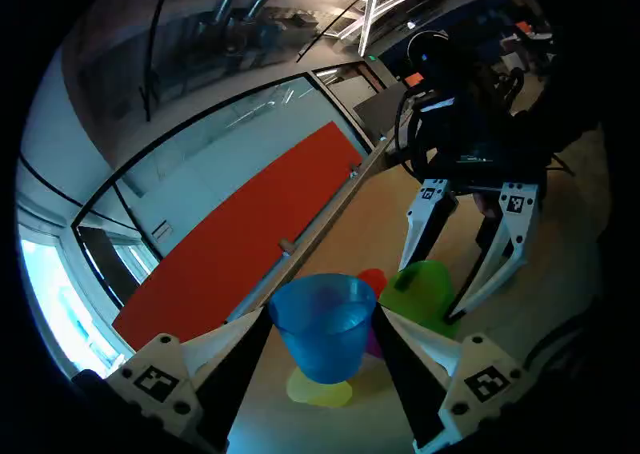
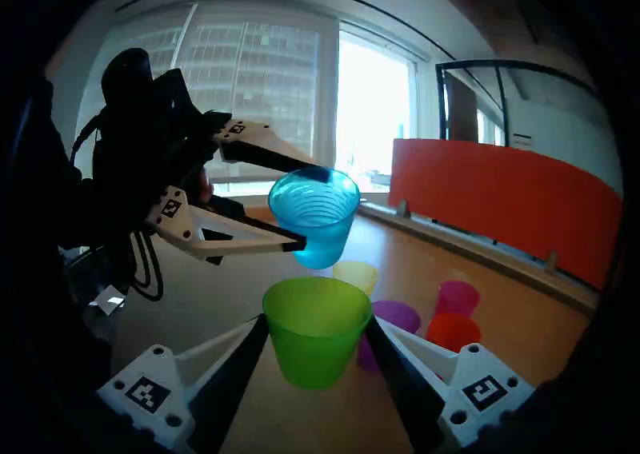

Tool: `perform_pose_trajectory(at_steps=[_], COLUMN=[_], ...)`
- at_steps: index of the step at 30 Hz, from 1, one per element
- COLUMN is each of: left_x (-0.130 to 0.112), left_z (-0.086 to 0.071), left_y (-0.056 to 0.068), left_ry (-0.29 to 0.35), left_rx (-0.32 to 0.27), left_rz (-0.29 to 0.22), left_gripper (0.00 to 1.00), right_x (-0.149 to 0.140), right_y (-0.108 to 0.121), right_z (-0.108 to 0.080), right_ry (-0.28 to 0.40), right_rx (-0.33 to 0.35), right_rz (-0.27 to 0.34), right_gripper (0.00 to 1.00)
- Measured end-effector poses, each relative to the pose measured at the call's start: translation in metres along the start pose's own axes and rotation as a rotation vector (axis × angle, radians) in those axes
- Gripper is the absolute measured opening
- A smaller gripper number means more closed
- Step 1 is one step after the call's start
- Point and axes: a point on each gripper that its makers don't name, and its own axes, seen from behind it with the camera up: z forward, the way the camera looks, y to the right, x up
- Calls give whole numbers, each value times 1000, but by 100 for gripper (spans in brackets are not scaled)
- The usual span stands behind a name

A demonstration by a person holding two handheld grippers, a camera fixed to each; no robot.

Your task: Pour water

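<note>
The fingers [image 1: 240,350] of our left gripper [image 1: 322,314] are part-way open and press on both sides of the blue cup [image 1: 324,338], gripping it just below its rim. In the right gripper view we see this cup lifted clear of the wooden table [image 2: 200,302], its mouth tipped a little towards the camera. It hangs just above and behind the green cup [image 2: 318,334]. Our right gripper [image 2: 317,320] clamps the green cup the same way, one finger on each wall, and the cup stands upright between them. We cannot tell whether either cup has water in it. Beyond the green cup, a yellow cup [image 2: 356,276], a purple cup [image 2: 392,316], a pink cup [image 2: 458,296] and an orange cup [image 2: 450,330] sit close together on the table.
</note>
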Motion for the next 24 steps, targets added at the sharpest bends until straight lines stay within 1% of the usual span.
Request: perform_pose_trajectory(at_steps=[7, 12, 18, 24], left_x=[1, 0, 1, 4], left_z=[4, 7, 11, 14], left_y=[2, 4, 6, 5], left_ry=[-9, -17, -23, -27], left_rx=[-9, -24, -40, -49], left_rz=[55, 87, 136, 166], left_gripper=[88, 88, 88, 88], right_x=[-1, 0, -1, 0], right_y=[1, 2, 4, 5], right_z=[1, 2, 2, 3], right_ry=[-2, -1, 1, 3], right_rx=[1, 0, -6, -7], right_rz=[2, 2, 0, 2], right_gripper=[91, 91, 91, 91])
